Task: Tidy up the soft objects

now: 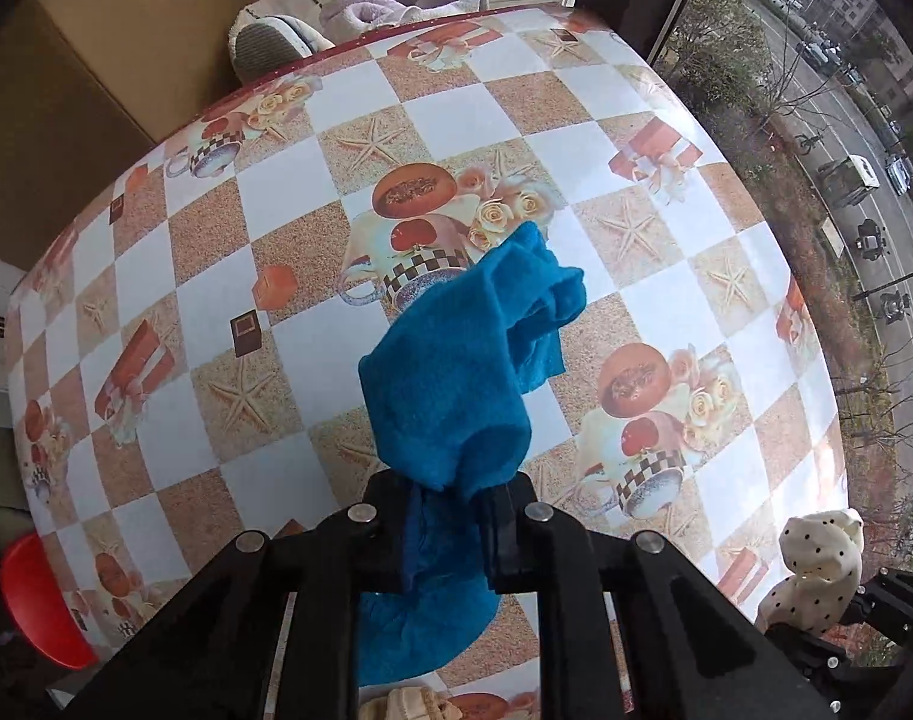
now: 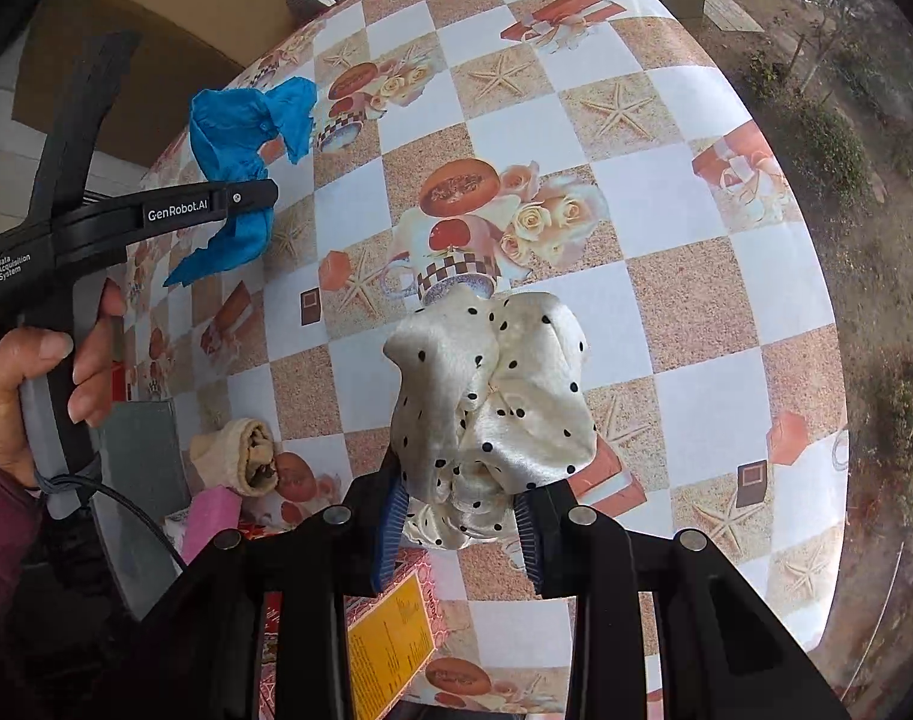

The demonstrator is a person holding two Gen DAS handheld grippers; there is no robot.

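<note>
Pick-up step: left gripper point(image 1: 450, 516) clamped on blue cloth point(image 1: 456, 372), right gripper point(image 2: 462, 516) clamped on spotted cream fabric point(image 2: 492, 402), both above the checked table point(image 2: 666, 240); next, carry each to its sorting place.

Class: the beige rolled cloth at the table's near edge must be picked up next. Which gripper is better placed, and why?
Neither is free: the left gripper clamps the blue cloth, the right gripper the dotted cloth. The left probably wins: the beige roll lies just beneath it.
</note>
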